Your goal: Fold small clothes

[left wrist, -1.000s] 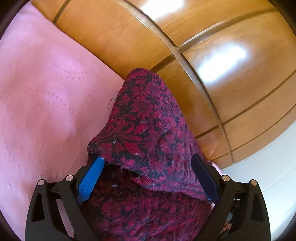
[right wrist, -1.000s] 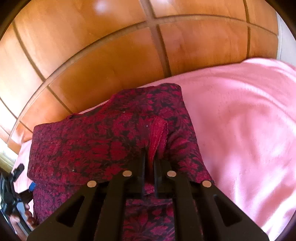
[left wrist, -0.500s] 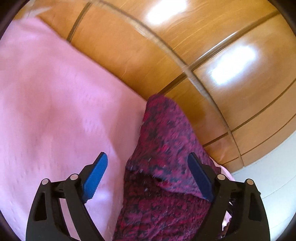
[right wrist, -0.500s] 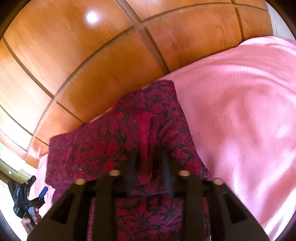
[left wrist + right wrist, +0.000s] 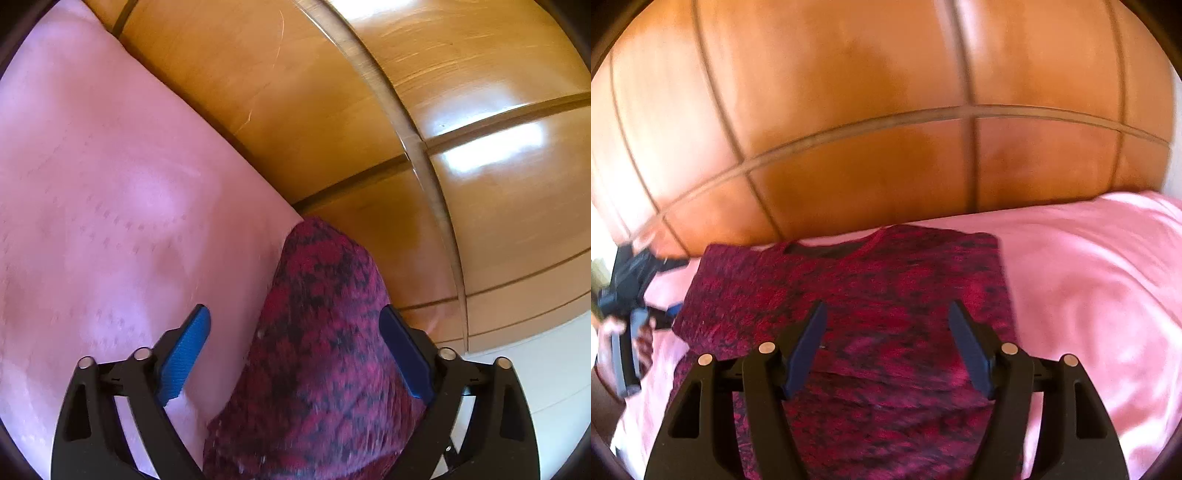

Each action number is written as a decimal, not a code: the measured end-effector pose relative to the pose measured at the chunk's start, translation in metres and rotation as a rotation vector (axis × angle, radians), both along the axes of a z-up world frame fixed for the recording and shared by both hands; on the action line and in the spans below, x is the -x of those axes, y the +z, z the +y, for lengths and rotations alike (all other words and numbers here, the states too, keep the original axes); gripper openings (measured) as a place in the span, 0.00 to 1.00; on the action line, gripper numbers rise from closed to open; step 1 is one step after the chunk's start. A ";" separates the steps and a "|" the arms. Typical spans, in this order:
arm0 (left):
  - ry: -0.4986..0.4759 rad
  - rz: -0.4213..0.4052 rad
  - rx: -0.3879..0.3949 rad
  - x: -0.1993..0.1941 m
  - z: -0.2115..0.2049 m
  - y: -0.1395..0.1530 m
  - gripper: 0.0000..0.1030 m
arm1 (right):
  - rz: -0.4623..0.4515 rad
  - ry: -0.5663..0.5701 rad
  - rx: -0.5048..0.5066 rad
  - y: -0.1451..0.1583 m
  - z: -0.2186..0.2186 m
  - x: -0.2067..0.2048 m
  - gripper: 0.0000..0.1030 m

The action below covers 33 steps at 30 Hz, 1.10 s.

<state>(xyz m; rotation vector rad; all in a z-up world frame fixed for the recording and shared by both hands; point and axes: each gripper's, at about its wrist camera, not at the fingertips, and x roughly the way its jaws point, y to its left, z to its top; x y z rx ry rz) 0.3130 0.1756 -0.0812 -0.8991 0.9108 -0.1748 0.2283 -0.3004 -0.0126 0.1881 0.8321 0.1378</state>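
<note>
I have the right gripper (image 5: 886, 341) above the dark red patterned top (image 5: 857, 295), which lies in the middle and lower part of the right wrist view on the pink bedspread (image 5: 1089, 266), with its neckline toward the wooden panel (image 5: 849, 110) at the top of the frame; its jaws are opening, and the cloth shows below them but no pad presses on it, so it holds nothing. In the left wrist view the left gripper (image 5: 295, 350) has its jaws closing, with the edge of the top in the lower centre of the frame between the blue pads (image 5: 184, 350), which do not pinch it yet as far as I can see. To do this step well, I think I should let the folded part settle flat before I move on, then take the next edge low and close to the bedspread, with both grippers at matching places so that the fold line comes straight. The fabric looks like a soft knit with a red and black flower pattern, a little fuzzy, and it drapes easily, so it can slip or bunch if I pull fast. The bedspread is smooth, with small stitched dots in curved lines, and the wood behind is glossy with dark grooves between panels
</note>
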 end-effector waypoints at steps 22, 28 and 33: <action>-0.016 -0.205 -0.753 0.026 -0.084 0.046 0.54 | 0.075 -0.009 0.102 -0.060 0.023 -0.025 0.72; -0.233 -0.221 -0.740 0.010 -0.121 0.035 0.54 | 0.059 -0.017 0.103 -0.062 0.025 -0.023 0.72; -0.231 -0.142 -0.718 0.007 -0.117 0.011 0.54 | 0.060 -0.015 0.105 -0.064 0.025 -0.024 0.72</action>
